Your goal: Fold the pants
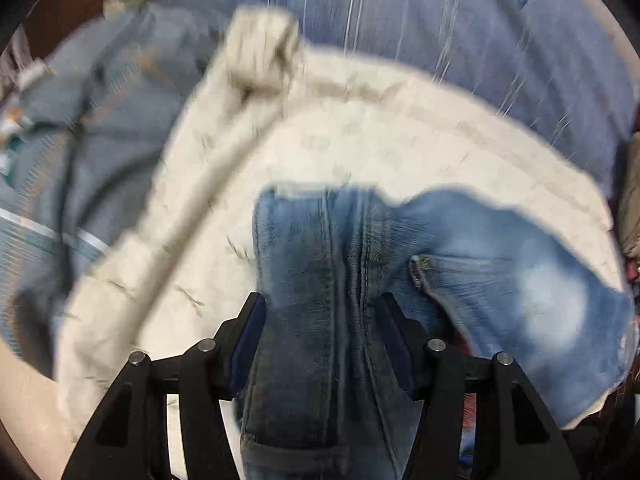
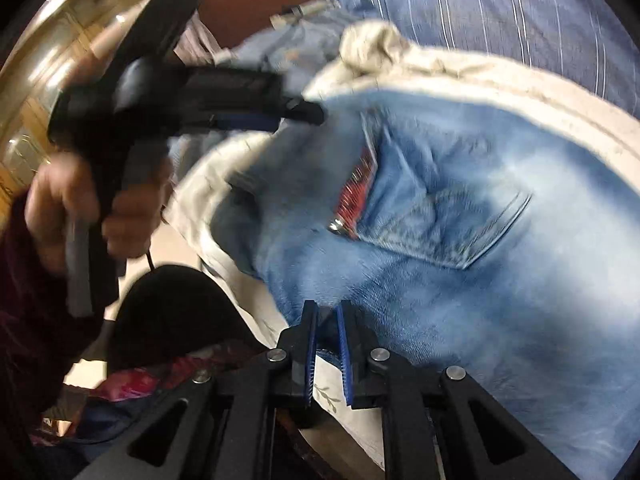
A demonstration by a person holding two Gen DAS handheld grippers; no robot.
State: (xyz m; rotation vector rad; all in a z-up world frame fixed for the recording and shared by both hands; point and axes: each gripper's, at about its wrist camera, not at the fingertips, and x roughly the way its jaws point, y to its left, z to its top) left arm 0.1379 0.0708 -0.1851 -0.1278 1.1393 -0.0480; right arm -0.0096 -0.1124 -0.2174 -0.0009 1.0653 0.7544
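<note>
Faded blue jeans (image 2: pixel 460 248) lie over a cream quilted cover (image 1: pixel 360 148). A back pocket (image 2: pixel 444 216) with a red lining patch (image 2: pixel 358 188) faces up in the right wrist view. My left gripper (image 1: pixel 322 304) is shut on a thick bunched fold of the jeans (image 1: pixel 316 280); it also shows in the right wrist view (image 2: pixel 308 114), held by a hand (image 2: pixel 68 208) at the jeans' far edge. My right gripper (image 2: pixel 327 312) is nearly closed, pinching the jeans' near edge between its blue pads (image 2: pixel 340 344).
A blue striped sheet (image 1: pixel 460 20) covers the bed behind the cream cover. A rumpled grey-blue cloth (image 1: pixel 100 128) lies to the left. A dark rounded object (image 2: pixel 172 312) and pink patterned fabric (image 2: pixel 140 380) sit by the bed's near edge. Wooden furniture (image 2: pixel 60 40) stands at far left.
</note>
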